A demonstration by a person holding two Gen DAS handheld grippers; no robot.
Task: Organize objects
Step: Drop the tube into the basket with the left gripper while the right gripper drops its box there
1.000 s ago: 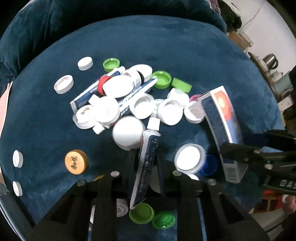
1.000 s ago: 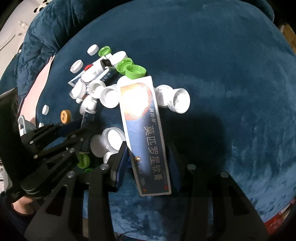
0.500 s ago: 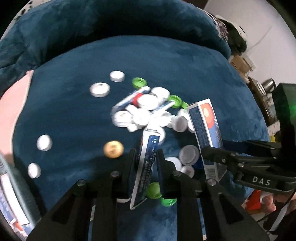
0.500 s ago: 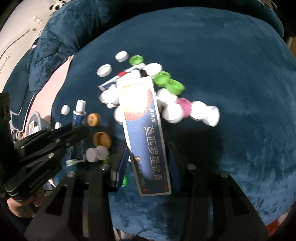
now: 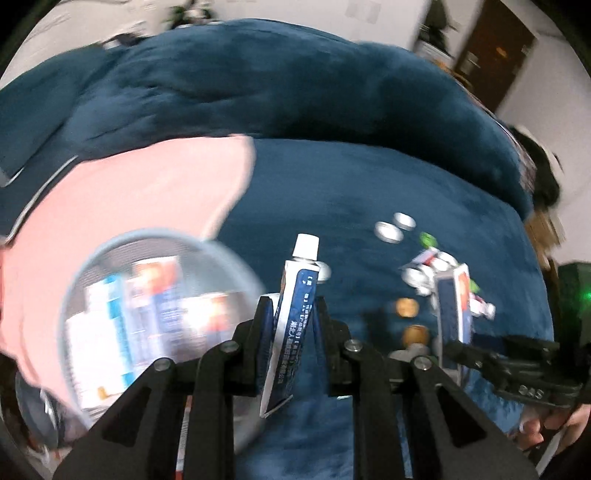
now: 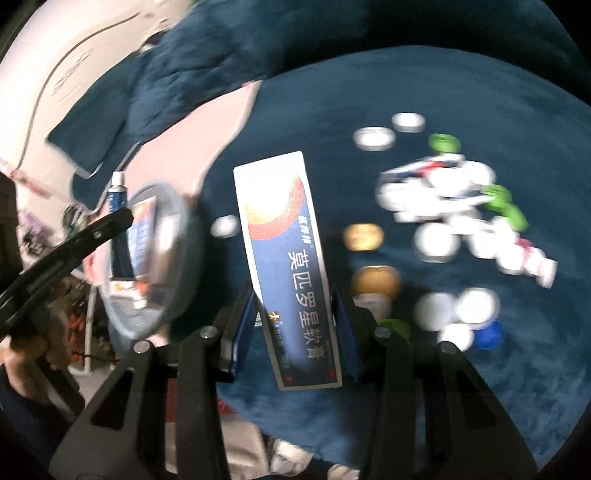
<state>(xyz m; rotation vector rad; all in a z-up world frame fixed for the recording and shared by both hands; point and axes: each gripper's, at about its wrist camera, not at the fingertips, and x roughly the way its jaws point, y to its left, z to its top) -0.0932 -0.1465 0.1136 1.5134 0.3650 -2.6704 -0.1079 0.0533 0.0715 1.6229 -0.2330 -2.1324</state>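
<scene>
The ointment tube (image 5: pixel 295 317), white cap forward, is clamped in the left tongs (image 5: pixel 291 332) just beside the round grey basket (image 5: pixel 70 295) of boxes. The right tongs (image 6: pixel 295 325) clamp a blue carton (image 6: pixel 288 258) above the blue blanket (image 6: pixel 443 92), with scattered caps (image 6: pixel 443 206) beyond.

Dark blue plush sofa (image 5: pixel 332 110) filling bkgd; white wall (image 5: pixel 388 22) & brown door (image 5: pixel 491 51) showing behind.

The tube (image 5: pixel 295 310) is blue and silver (white cap), the box (image 6: pixel 291 266) blue with an orange disc, the blanket (image 6: pixel 424 74) dark teal.
</scene>
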